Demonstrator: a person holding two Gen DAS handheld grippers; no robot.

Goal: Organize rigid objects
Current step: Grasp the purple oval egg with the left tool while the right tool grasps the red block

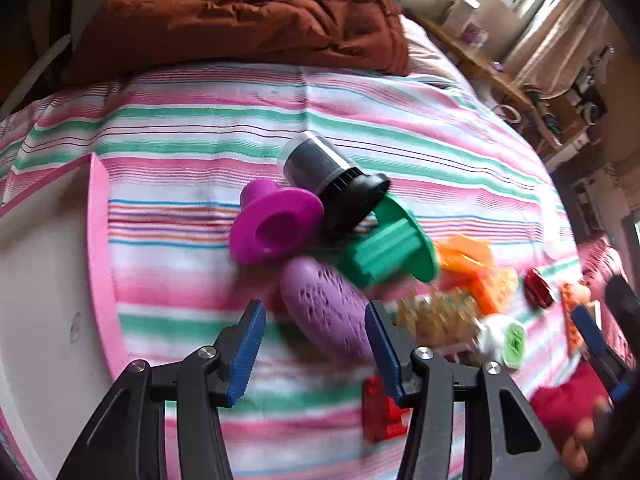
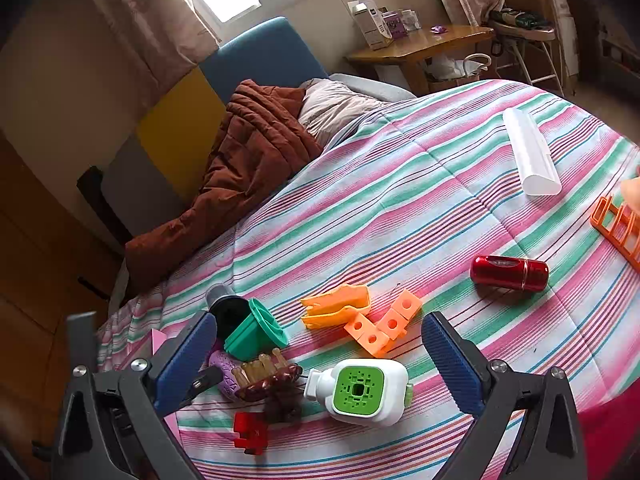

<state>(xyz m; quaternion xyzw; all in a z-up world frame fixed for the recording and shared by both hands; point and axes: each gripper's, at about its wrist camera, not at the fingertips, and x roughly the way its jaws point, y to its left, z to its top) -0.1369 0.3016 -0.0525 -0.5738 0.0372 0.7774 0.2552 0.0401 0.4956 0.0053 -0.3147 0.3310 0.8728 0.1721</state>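
My left gripper [image 1: 316, 344] points down at a pile of toys on the striped bedspread. Its jaws stand open on either side of a purple oval piece [image 1: 324, 304], with a gap at the left pad. Behind it lie a magenta flanged piece [image 1: 276, 224], a black cylinder with a clear cap [image 1: 332, 184] and a green ribbed piece [image 1: 388, 248]. My right gripper [image 2: 320, 364] is open with nothing in it, just above a white device with a green face [image 2: 360, 390]. An amber hair claw [image 2: 268, 376] and a small red block [image 2: 250, 432] lie beside the device.
A white tray with a pink rim [image 1: 98, 240] sits left of the pile. Orange clip [image 2: 336, 306], orange cubes [image 2: 384, 326], a red cylinder [image 2: 509, 273], a white tube [image 2: 530, 152] and an orange rack [image 2: 620, 228] are spread over the bed. A brown quilt [image 2: 248, 160] is heaped at the head.
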